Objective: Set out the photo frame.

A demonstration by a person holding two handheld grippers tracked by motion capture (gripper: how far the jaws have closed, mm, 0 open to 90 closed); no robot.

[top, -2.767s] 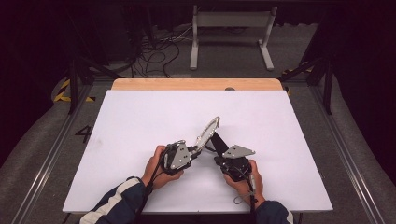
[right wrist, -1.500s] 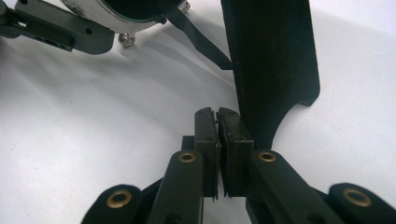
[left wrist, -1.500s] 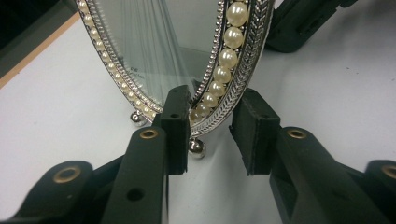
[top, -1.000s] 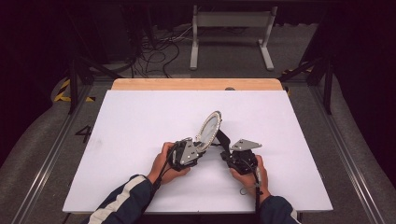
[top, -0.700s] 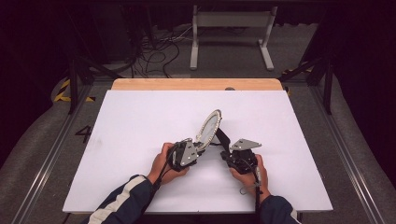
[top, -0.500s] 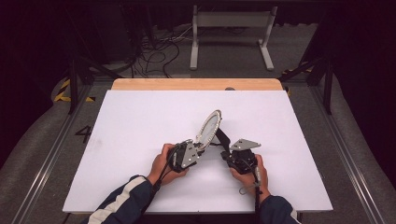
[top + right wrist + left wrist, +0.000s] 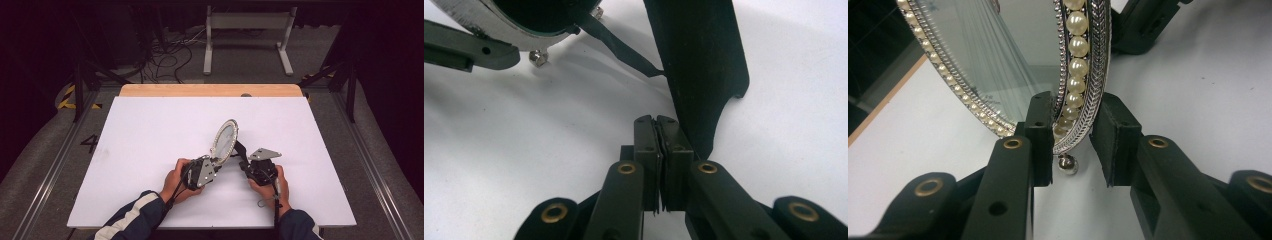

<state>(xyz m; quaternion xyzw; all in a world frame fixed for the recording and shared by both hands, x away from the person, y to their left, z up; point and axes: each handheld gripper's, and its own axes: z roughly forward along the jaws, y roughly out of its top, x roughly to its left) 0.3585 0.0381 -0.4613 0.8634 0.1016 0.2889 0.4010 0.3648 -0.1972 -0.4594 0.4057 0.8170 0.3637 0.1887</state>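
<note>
An oval mirror (image 7: 225, 139) with a pearl-beaded silver rim (image 7: 1083, 60) stands tilted on the white table (image 7: 150, 130). My left gripper (image 7: 216, 161) (image 7: 1073, 145) has just been closing, and its pads now press the rim's lower edge from both sides, above a small ball foot (image 7: 1068, 165). Behind the mirror its black stand (image 7: 239, 149) (image 7: 699, 60) leans out, tied by a thin strap (image 7: 619, 47). My right gripper (image 7: 247, 164) (image 7: 659, 125) is shut, pads together. The stand's lower end runs down behind its right finger. I cannot tell if they touch.
The white table sheet spreads wide on all sides of the hands, with a wooden strip (image 7: 210, 90) along its far edge. A metal frame (image 7: 247, 35) and cables (image 7: 165, 55) stand on the floor beyond. Rails run along both table sides.
Since the earliest frame both hands have shifted slightly right and the mirror stands more upright. Over the last second the scene looks the same.
</note>
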